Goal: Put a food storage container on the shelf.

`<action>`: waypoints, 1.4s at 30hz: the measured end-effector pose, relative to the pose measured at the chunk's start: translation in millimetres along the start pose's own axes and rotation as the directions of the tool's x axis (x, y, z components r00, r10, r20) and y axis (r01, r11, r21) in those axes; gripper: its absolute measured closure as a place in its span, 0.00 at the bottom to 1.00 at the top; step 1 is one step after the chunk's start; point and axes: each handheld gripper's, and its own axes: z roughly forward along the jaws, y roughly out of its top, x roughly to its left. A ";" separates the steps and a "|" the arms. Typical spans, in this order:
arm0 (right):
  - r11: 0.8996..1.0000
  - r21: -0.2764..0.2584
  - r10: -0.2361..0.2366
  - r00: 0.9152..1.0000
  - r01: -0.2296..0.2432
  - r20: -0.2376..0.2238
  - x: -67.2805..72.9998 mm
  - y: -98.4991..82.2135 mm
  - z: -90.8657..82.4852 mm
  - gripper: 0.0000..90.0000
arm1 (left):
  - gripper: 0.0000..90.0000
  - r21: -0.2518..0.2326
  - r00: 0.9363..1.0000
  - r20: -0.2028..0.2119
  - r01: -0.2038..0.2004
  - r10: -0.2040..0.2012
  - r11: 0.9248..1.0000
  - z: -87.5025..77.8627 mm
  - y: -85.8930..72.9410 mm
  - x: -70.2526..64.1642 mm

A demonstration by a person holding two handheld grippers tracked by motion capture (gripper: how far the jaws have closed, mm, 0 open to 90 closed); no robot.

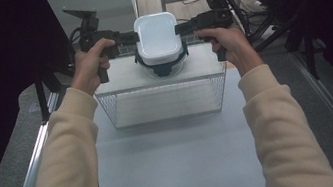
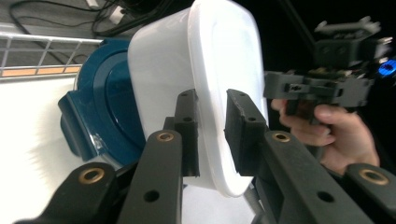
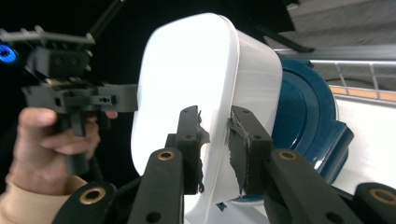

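A white plastic container (image 1: 157,36) with a rounded rim hangs just over a blue-lidded clear bowl (image 1: 163,66); I cannot tell whether the two touch. My left gripper (image 1: 131,38) is shut on the container's left rim, and my right gripper (image 1: 181,28) is shut on its right rim. In the left gripper view the white container (image 2: 205,70) has its rim between the jaws of my left gripper (image 2: 212,135), with the blue lid (image 2: 105,116) behind. The right gripper view shows the same hold by my right gripper (image 3: 216,149) on the white container (image 3: 187,79), beside the blue lid (image 3: 303,126).
The bowl stands toward the far side of a wire basket (image 1: 166,104) on a white table mat (image 1: 175,163). Metal rails (image 1: 30,175) run along both table sides. Cables and a frame lie beyond the basket.
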 end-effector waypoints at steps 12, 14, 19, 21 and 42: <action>0.996 -0.036 0.080 0.997 -0.081 -0.007 -14.6 2.0 14.4 0.69 | 0.72 -0.040 0.999 0.001 0.048 -0.048 0.998 12.8 1.2 20.1; 0.996 -0.057 0.067 0.998 -0.069 -0.020 -12.5 1.1 13.7 0.58 | 0.60 -0.051 0.999 -0.026 0.025 -0.027 0.998 12.2 -0.5 18.7; 0.990 -0.139 -0.028 1.000 0.029 0.009 -0.8 -6.8 -1.9 0.38 | 0.40 -0.109 0.991 -0.098 -0.099 0.089 0.989 -4.5 -12.9 6.2; 0.985 -0.150 -0.078 0.997 0.079 0.012 2.9 -13.0 -10.2 0.35 | 0.35 -0.117 0.986 -0.106 -0.141 0.128 0.983 -12.3 -20.6 3.6; 0.914 -0.056 -0.388 0.906 0.402 0.170 11.7 -104.1 -73.2 0.26 | 0.29 -0.063 0.896 -0.223 -0.405 0.383 0.912 -69.3 -130.3 -13.8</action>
